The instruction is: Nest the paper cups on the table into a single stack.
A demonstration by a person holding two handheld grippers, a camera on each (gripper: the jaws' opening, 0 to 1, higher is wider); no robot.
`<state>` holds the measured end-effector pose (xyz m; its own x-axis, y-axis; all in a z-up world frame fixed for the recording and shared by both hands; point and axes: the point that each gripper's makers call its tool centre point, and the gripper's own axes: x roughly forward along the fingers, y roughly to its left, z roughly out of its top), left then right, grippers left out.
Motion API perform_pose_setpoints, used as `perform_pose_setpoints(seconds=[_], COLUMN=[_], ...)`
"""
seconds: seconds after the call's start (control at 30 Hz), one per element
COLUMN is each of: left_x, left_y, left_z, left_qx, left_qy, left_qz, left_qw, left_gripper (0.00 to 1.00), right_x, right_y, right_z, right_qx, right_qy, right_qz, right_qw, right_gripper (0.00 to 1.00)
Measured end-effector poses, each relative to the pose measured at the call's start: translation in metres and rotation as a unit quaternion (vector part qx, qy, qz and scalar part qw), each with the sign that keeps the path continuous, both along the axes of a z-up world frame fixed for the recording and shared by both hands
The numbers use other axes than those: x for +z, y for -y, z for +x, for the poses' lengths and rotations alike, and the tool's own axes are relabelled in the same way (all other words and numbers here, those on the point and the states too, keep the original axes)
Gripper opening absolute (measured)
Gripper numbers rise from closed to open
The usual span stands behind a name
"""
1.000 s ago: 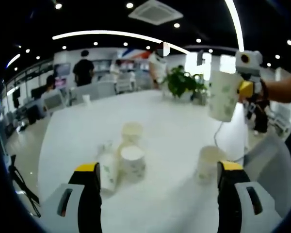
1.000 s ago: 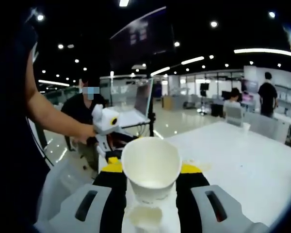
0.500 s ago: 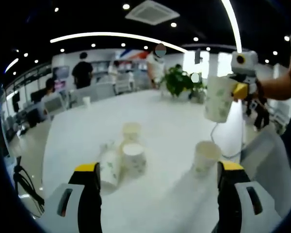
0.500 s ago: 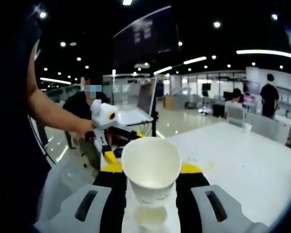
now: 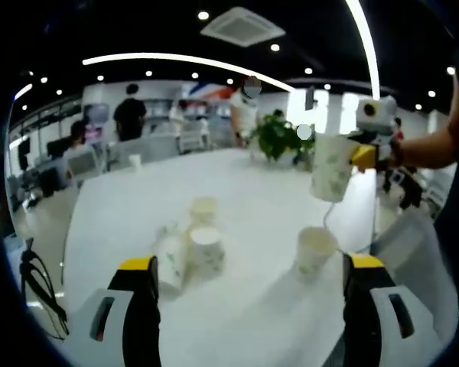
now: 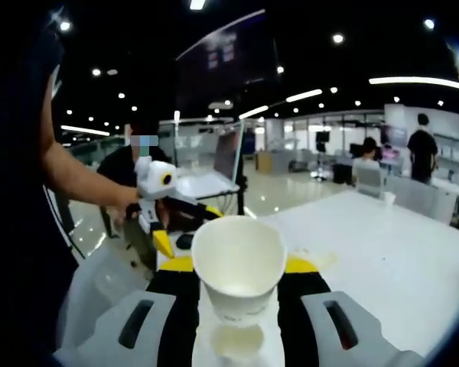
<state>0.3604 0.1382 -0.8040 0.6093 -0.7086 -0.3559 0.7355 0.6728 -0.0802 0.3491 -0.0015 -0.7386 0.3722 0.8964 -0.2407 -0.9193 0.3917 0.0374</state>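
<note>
Right gripper [image 6: 239,289] clamps a held cup [image 6: 239,274] by its lower wall, mouth toward the camera; in the left gripper view that cup [image 5: 330,167] hangs in the air above and just beyond the near cup [image 5: 314,251] on the bench [image 5: 138,206]. Left gripper [image 5: 251,306] is wide open, empty, low over the near bench edge. Left of centre stand a middle cup [image 5: 206,250] and a far cup [image 5: 203,209], with another cup [image 5: 170,259] beside them, apparently tipped. Risk: the grip is low and the cup is thin, so a skewed descent could catch the near cup's rim, tip it or crush the wall. The person's right forearm [image 5: 436,147] reaches in from the right, about level.
</note>
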Motion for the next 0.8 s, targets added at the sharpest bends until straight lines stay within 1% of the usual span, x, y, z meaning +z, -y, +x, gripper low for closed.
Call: perform_pose_setpoints(seconds=[0.1, 0.33, 0.57, 0.8], left_x=[0.0, 0.0, -0.002, -0.005], left_y=[0.001, 0.0, 0.0, 0.003], left_z=[-0.001, 0.0, 0.001, -0.004], left_qx=[-0.003, -0.003, -0.001, 0.0], left_qy=[0.001, 0.002, 0.0, -0.005], left_qz=[0.006, 0.007, 0.005, 0.002], left_qw=[1.0, 1.0, 1.0, 1.0], left_gripper=[0.98, 0.98, 0.98, 0.98], right_x=[0.0, 0.001, -0.008, -0.018], right_y=[-0.001, -0.003, -0.004, -0.002], right_z=[0.0, 0.001, -0.002, -0.004], right_qx=[0.001, -0.001, -0.002, -0.007], right_qy=[0.001, 0.002, 0.004, 0.002], right_qz=[0.001, 0.004, 0.003, 0.008], right_qw=[1.0, 1.0, 1.0, 0.9999], right_gripper=[0.36, 0.36, 0.36, 0.36])
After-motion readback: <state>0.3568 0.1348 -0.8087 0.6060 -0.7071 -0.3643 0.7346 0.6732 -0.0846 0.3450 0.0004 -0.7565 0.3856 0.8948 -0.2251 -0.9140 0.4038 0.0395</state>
